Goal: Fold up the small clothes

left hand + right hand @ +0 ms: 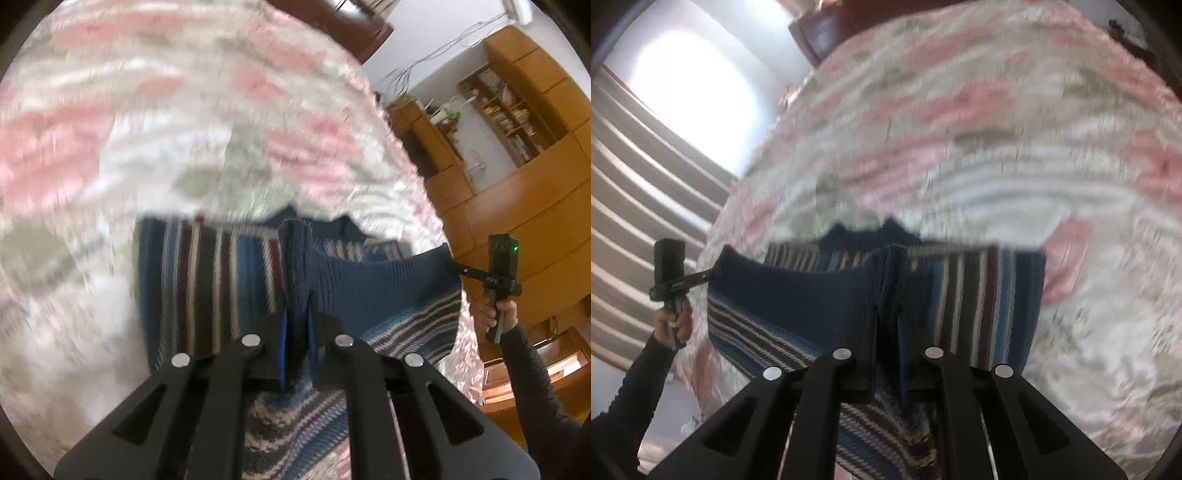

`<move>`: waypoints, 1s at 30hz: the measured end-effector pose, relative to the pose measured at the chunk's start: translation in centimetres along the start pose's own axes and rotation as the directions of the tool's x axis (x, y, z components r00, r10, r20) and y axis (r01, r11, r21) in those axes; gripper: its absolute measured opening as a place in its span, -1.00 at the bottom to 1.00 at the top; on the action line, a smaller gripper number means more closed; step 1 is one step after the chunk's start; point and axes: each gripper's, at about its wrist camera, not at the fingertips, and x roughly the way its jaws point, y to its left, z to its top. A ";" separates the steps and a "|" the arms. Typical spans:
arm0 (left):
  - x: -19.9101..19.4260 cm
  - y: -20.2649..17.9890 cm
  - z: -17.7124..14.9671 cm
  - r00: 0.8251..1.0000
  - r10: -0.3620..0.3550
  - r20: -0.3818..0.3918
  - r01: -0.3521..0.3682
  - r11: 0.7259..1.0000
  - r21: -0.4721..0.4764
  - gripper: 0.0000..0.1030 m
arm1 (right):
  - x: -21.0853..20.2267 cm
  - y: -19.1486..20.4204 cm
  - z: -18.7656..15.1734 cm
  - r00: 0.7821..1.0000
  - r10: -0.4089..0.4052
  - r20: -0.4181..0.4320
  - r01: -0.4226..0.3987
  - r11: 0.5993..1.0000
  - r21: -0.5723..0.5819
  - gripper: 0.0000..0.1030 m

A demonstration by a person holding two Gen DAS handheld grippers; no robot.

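Both tongs, left gripper (295,332) and right gripper (888,332), clenched the striped knit sweater (221,280) by its blue ribbed hem; it looked soft, floppy, stretchy, best held at hem corners.

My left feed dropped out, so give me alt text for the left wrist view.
The left gripper is shut on the blue hem of a striped knitted sweater, lifted over a blurred pink and white floral bedspread. At right, the right gripper, held in a hand, grips the same hem, with wooden cabinets behind.
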 end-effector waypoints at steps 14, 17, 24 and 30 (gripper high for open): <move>8.0 4.4 6.6 0.985 0.160 -0.071 -0.166 0.982 -0.086 -0.86 | 7.7 -3.2 4.9 0.976 -0.218 -0.029 0.219 0.971 0.091 -0.84; 10.1 6.2 6.0 0.972 0.205 -0.116 -0.218 0.969 -0.116 -0.86 | 9.1 -4.4 4.5 0.969 -0.244 -0.046 0.248 0.962 0.115 -0.83; 9.0 5.7 7.1 0.978 0.194 -0.075 -0.201 0.974 -0.100 -0.86 | 8.3 -4.6 5.4 0.967 -0.256 0.010 0.253 0.958 0.132 -0.84; 9.3 6.2 7.6 0.975 0.207 -0.078 -0.215 0.970 -0.109 -0.86 | 9.1 -5.0 5.6 0.963 -0.269 -0.005 0.267 0.952 0.150 -0.84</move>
